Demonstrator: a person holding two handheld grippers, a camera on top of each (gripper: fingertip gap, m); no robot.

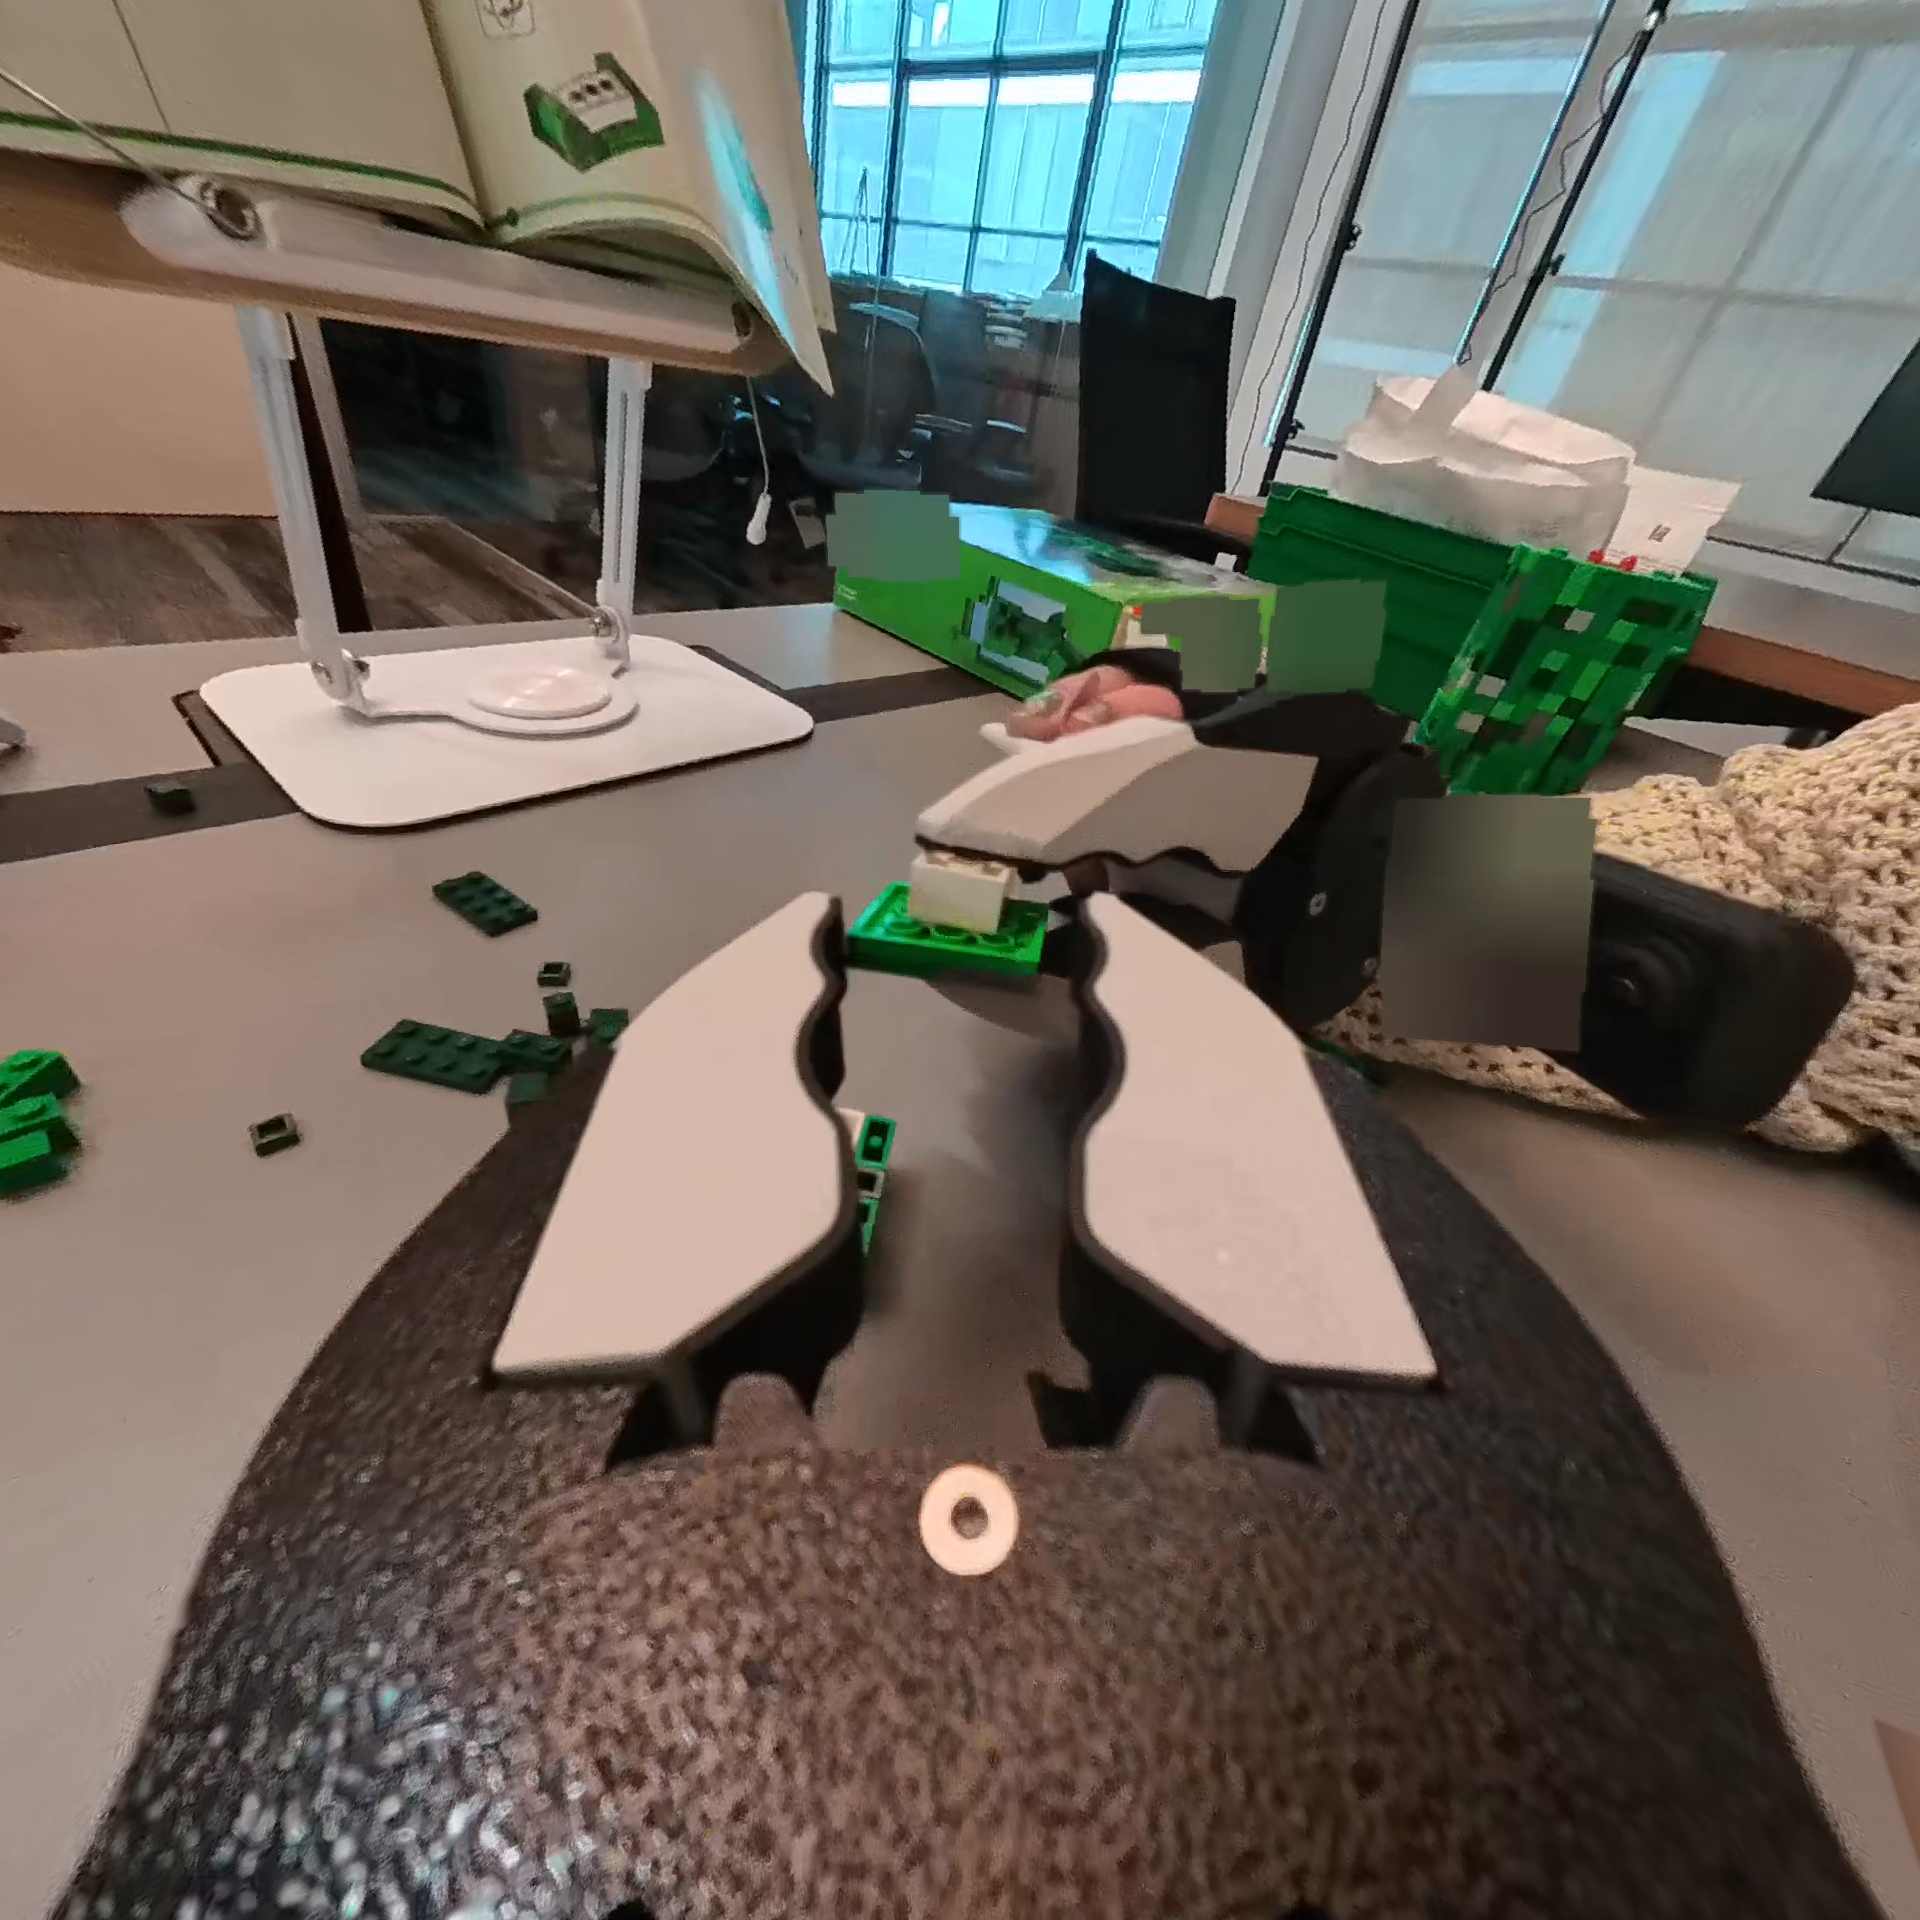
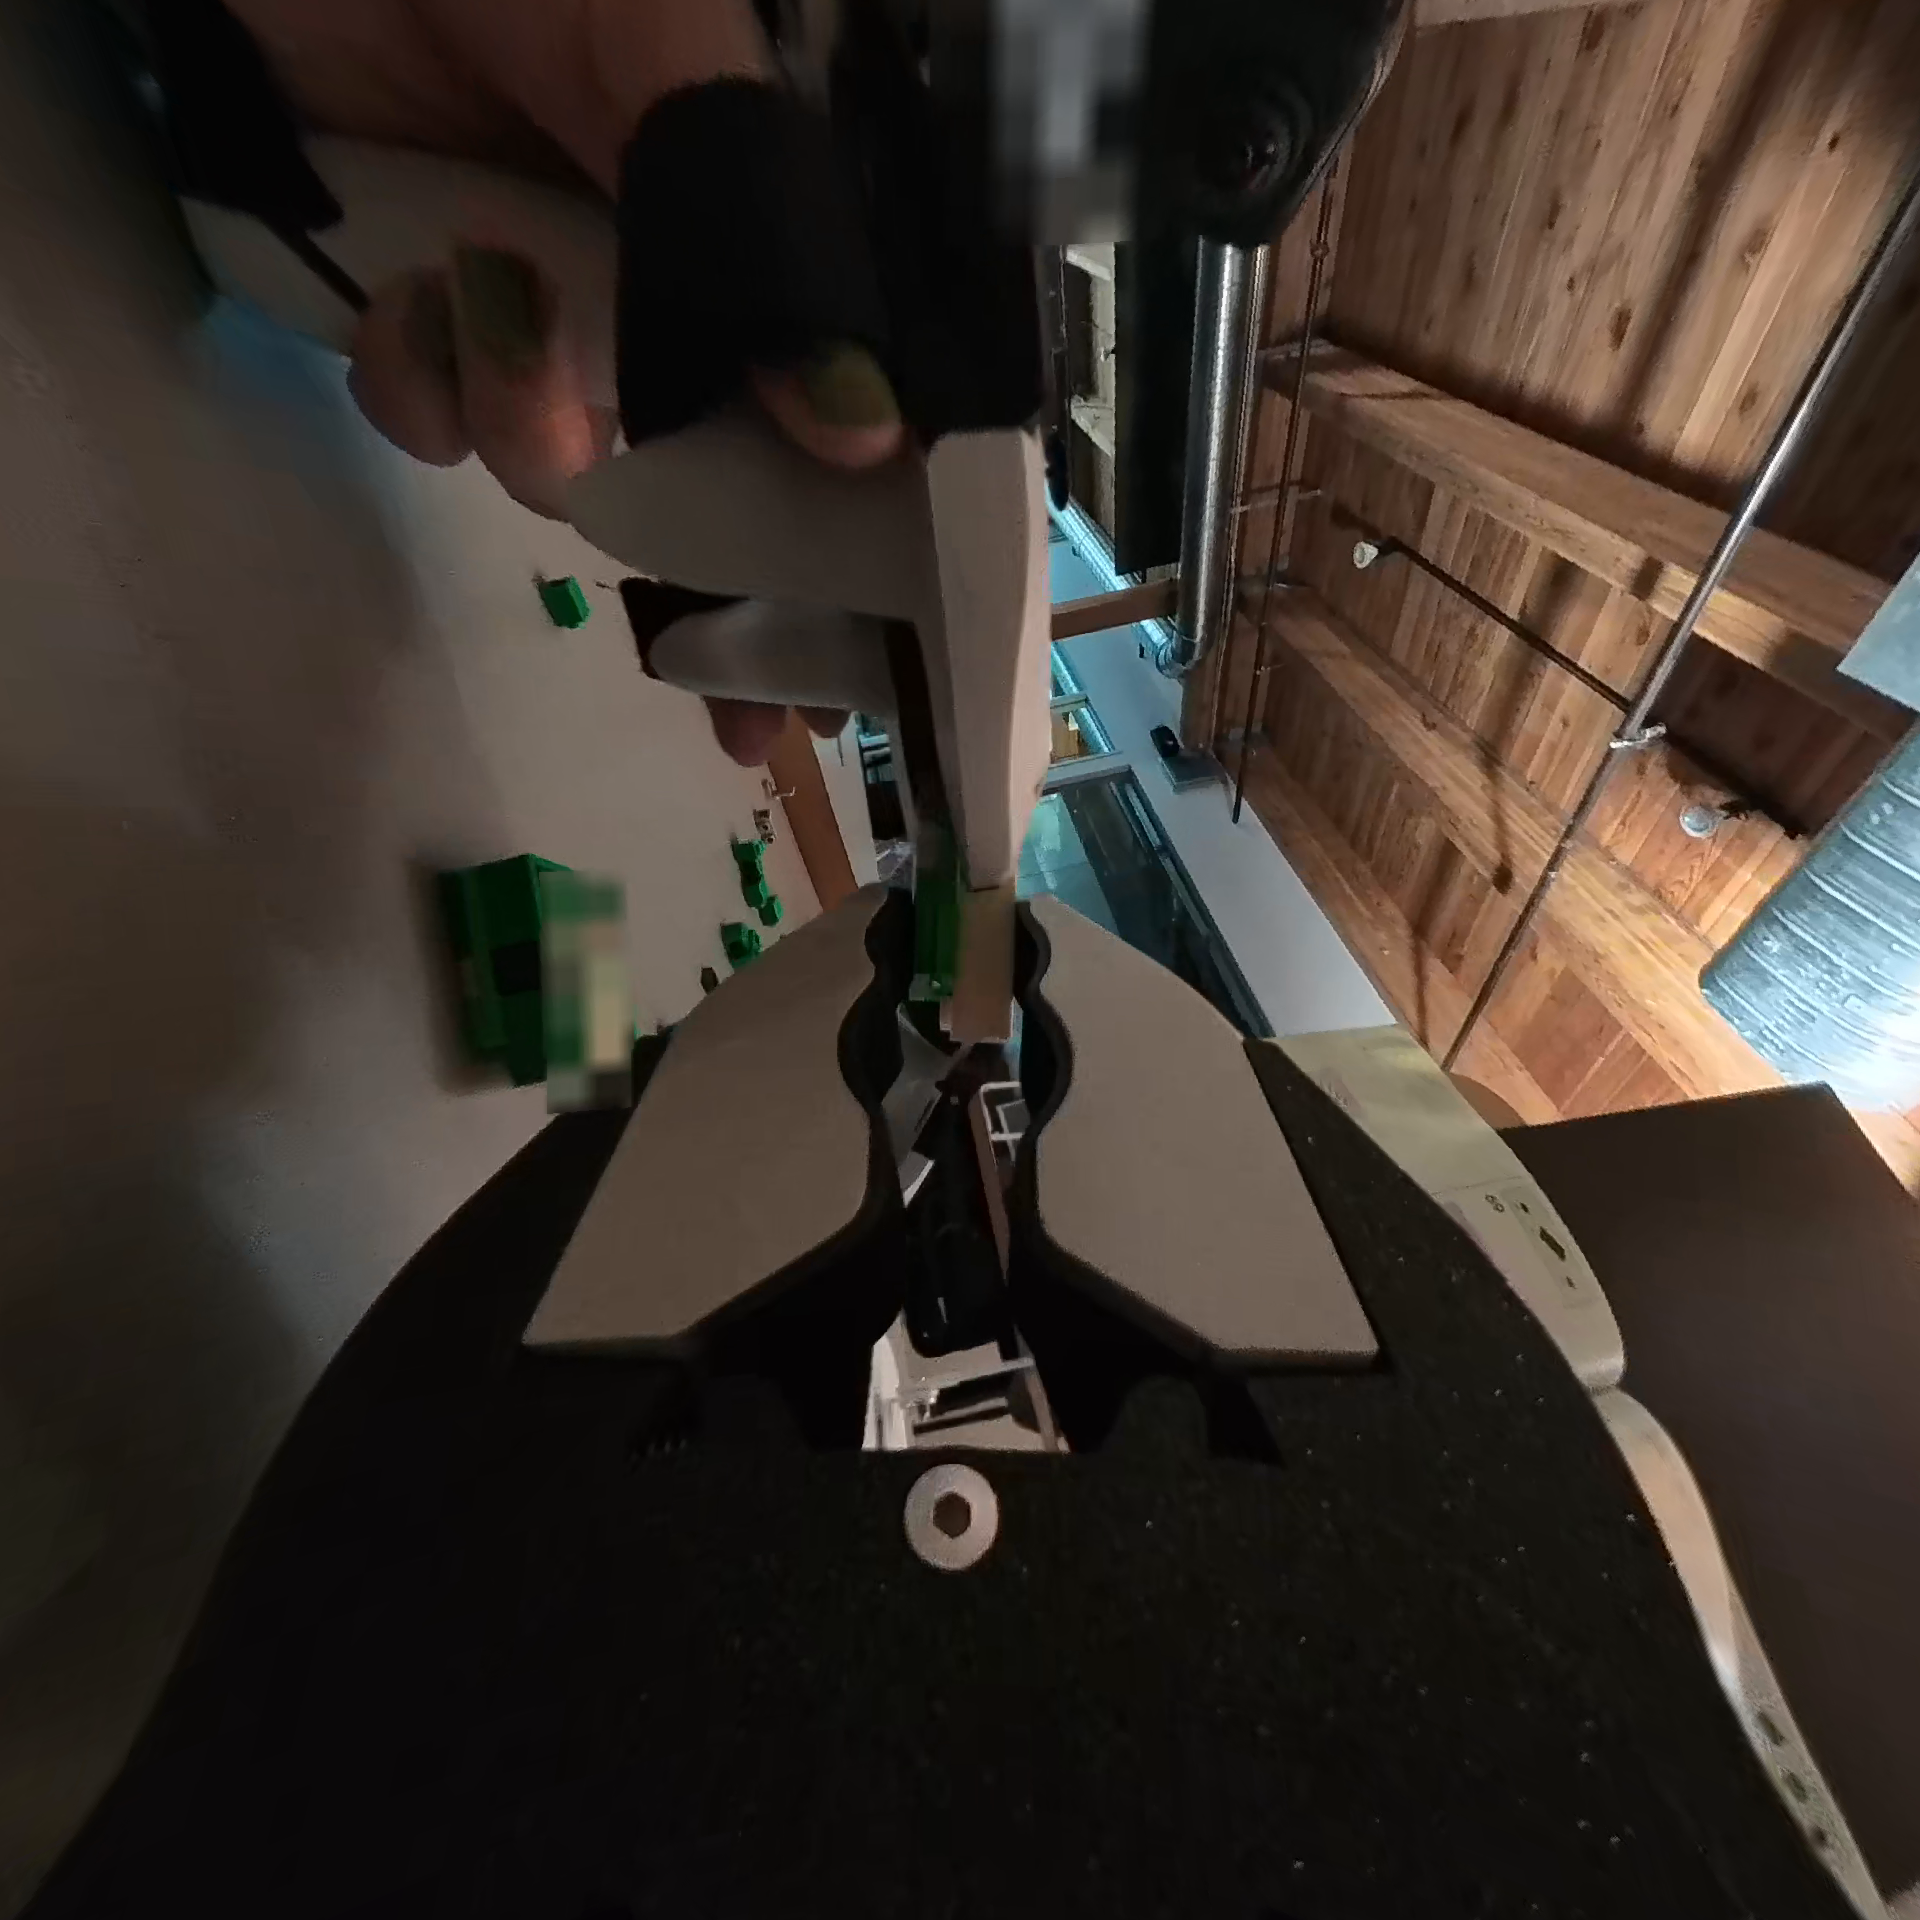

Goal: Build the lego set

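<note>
A bright green plate (image 1: 935, 951) with a white brick (image 1: 961, 888) on top hangs just above the grey table (image 1: 312, 1299). My left gripper (image 1: 956, 925) has a fingertip at each end of the plate and grips it. The right gripper reaches in from the right, and its upper finger (image 1: 1049, 800) presses down on the white brick. In the right wrist view, my right gripper (image 2: 956, 956) is shut on the stack, with the green plate (image 2: 935, 935) against one pad and the white brick (image 2: 987, 977) against the other. A left gripper finger (image 2: 982, 675) comes in from above.
Loose dark green plates (image 1: 447, 1055) and small pieces lie at the left. An instruction booklet (image 1: 582, 114) rests on a white stand (image 1: 499, 727). A green box (image 1: 1039, 613), a green crate (image 1: 1382, 592) and a built green block (image 1: 1548, 675) stand behind. A small green assembly (image 1: 873, 1164) sits under my left fingers.
</note>
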